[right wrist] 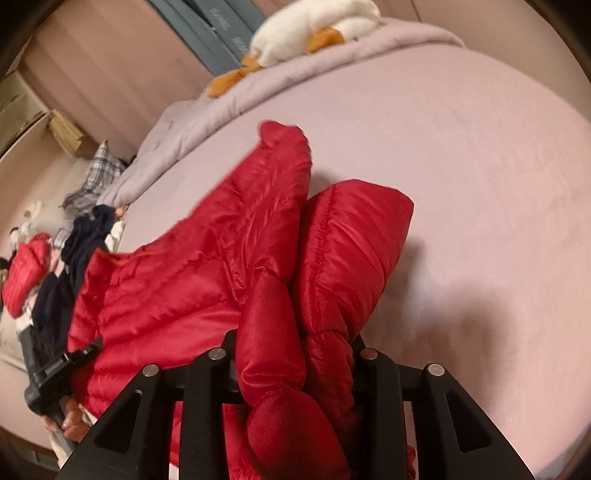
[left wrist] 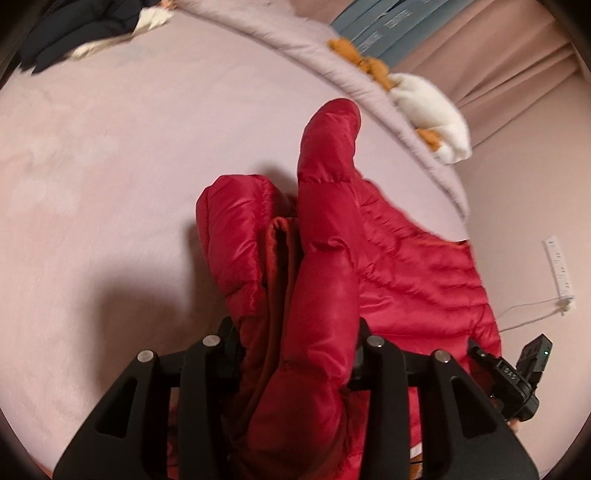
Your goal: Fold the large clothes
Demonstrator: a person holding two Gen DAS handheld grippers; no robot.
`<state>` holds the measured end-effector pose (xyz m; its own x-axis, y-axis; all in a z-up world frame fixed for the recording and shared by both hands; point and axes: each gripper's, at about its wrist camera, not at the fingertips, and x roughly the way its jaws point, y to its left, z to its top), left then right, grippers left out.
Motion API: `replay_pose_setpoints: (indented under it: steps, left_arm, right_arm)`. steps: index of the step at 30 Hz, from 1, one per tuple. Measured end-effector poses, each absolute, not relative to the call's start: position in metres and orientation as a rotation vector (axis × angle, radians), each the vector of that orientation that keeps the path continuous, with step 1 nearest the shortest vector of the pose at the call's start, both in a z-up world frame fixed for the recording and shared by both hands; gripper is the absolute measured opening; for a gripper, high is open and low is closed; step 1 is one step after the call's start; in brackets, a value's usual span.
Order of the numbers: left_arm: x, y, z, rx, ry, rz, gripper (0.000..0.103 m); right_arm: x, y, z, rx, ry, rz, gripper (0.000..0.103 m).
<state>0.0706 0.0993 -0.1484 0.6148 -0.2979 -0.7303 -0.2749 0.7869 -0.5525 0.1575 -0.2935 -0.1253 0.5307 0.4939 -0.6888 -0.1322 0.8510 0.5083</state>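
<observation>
A red puffer jacket (left wrist: 399,258) lies on the pink bed (left wrist: 129,184), its sleeve pointing up toward the far edge. My left gripper (left wrist: 295,354) is shut on a bunched fold of the jacket near its hood and brown lining. In the right wrist view the same jacket (right wrist: 177,288) spreads to the left, and my right gripper (right wrist: 295,354) is shut on another bunched fold of it. The right gripper also shows at the left wrist view's right edge (left wrist: 517,373). The left gripper shows at the lower left of the right wrist view (right wrist: 59,373).
A white and orange plush toy (left wrist: 428,107) lies on a grey duvet (left wrist: 369,88) along the bed's far edge. Dark clothes (left wrist: 81,29) are piled at a corner. More clothes, including another red item (right wrist: 26,273), lie beside the bed. A power strip (left wrist: 559,266) lies on the floor.
</observation>
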Motion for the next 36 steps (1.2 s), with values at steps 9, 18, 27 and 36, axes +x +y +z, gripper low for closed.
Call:
replay_pose_setpoints:
  steps: [9,18,27,36]
  left_arm:
    - [0.069,0.094,-0.170,-0.628,0.917,0.062,0.064]
    - [0.062,0.090,-0.165,-0.583,0.874,0.112,0.073]
    - [0.047,0.080,-0.127,-0.484,0.800,0.152,0.075]
    - [0.018,0.049,-0.049,-0.412,0.598,-0.003,0.093]
  right_arm:
    - [0.163,-0.287,-0.143,0.409,0.934,0.329,0.064]
    - [0.142,-0.299,-0.138,0.369,0.897,0.267,0.078]
    - [0.123,-0.285,-0.106,0.158,0.786,0.122,0.080]
    - [0.095,-0.279,-0.041,0.143,0.599,0.151,0.098]
